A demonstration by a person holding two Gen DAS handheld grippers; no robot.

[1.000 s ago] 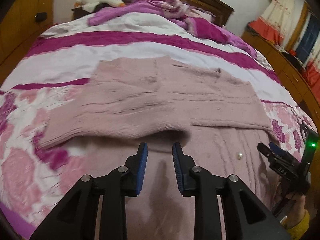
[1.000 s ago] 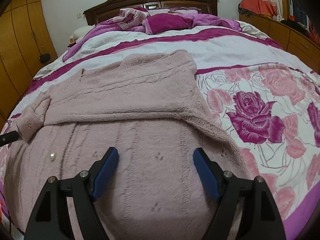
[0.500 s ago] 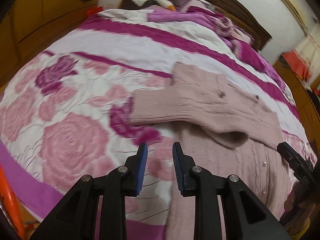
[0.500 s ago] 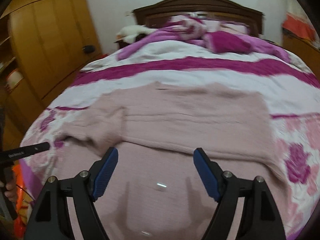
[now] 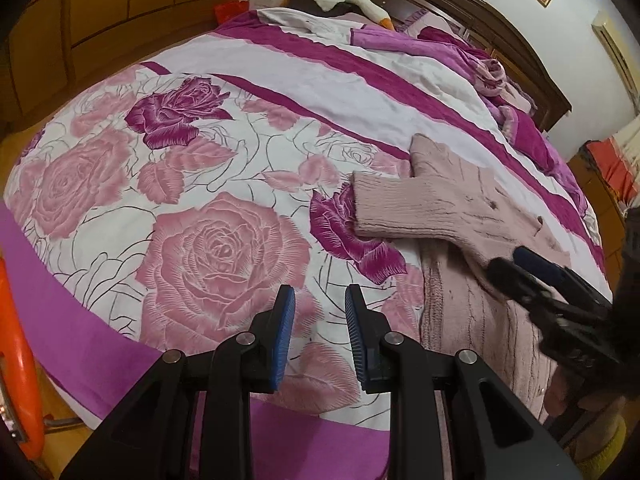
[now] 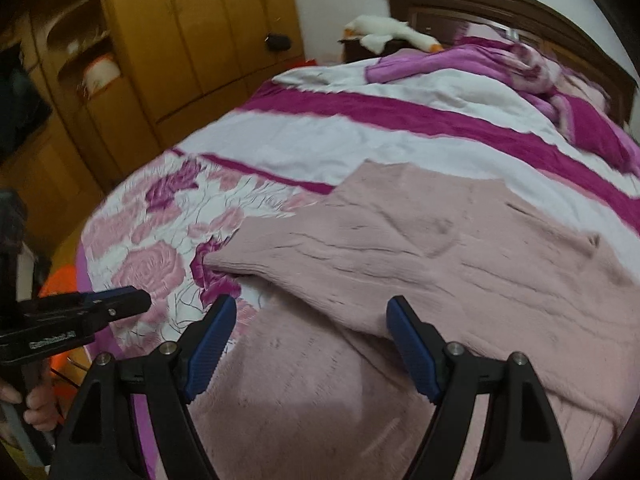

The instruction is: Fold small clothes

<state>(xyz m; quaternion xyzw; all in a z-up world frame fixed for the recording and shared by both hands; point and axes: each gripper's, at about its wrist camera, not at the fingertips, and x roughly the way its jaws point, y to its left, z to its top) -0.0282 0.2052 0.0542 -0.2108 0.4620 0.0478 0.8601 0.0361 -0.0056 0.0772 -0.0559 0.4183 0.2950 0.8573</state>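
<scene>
A pale pink knit sweater [image 6: 460, 264] lies flat on the bed, its sleeves folded across the body. In the left wrist view it lies at the right [image 5: 452, 208], with one sleeve cuff pointing left. My left gripper [image 5: 319, 312] hovers over the flowered bedspread left of the sweater, jaws a narrow gap apart and empty. It also shows at the left edge of the right wrist view [image 6: 120, 302]. My right gripper [image 6: 310, 316] is open and empty, low over the sweater's lower body. It also shows in the left wrist view [image 5: 520, 266].
The bed has a rose-patterned pink and magenta bedspread [image 5: 208, 240]. Crumpled purple bedding [image 6: 500, 64] and a white plush goose [image 6: 384, 34] lie by the wooden headboard. Wooden wardrobes [image 6: 168, 40] stand to the left. An orange object [image 5: 16, 340] sits by the bed's near corner.
Both grippers have swung left. The left one moved off the sweater to above the bare bedspread. The right one now faces the sweater's left sleeve side. Jaw openings are unchanged.
</scene>
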